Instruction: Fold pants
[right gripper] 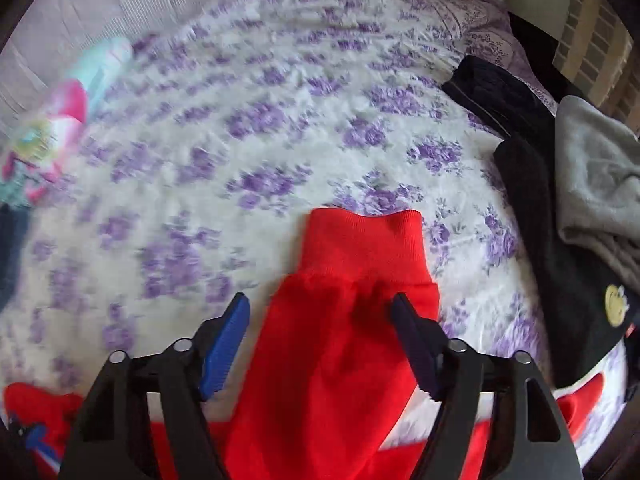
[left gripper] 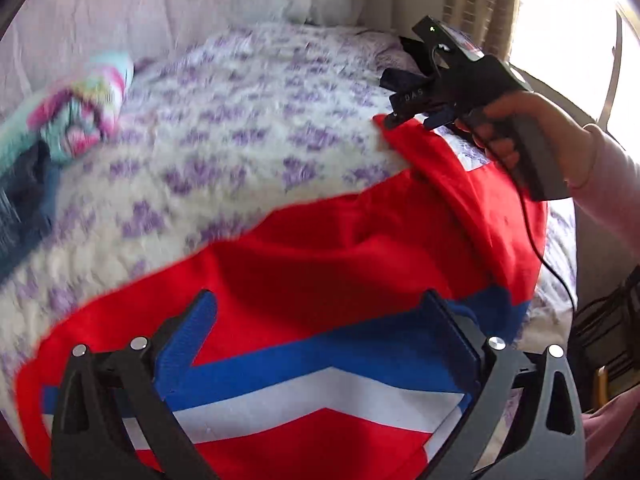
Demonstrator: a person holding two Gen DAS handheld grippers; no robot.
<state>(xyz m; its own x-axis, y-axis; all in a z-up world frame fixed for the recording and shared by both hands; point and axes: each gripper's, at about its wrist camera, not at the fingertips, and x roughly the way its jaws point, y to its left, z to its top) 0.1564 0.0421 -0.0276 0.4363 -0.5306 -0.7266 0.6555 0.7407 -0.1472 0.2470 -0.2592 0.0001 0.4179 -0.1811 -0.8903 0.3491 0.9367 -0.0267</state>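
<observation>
Red pants (left gripper: 320, 256) with blue and white stripes lie spread on a bed (left gripper: 224, 152) covered by a white sheet printed with purple flowers. The left tongs (left gripper: 320, 344) hang over the striped part of the pants, pointing steeply downward, jaws at their widest with the cloth below them and nothing pinched between the blue pads (left gripper: 188, 340). In the left wrist view the right tongs (left gripper: 408, 114) sit at the far end of the red leg, their tips at the cuff edge; a hand (left gripper: 504, 132) in a pale pink sleeve (left gripper: 612, 184) grips the grey handle, wrist bent so the tool tilts down toward the bed, and a black cable trails from the handle. The right wrist view shows the right tongs (right gripper: 320, 344) aimed downward over the pant leg, whose ribbed cuff (right gripper: 364, 236) lies flat on the sheet just ahead of the tips; the jaws stand apart on either side of the leg, the pads (right gripper: 226, 344) not pressing the cloth. A bright patterned garment (left gripper: 80, 108) lies at the bed's far left, blurred. Dark clothes (right gripper: 532, 184) and a grey garment (right gripper: 596, 184) are heaped at the bed's right edge.
</observation>
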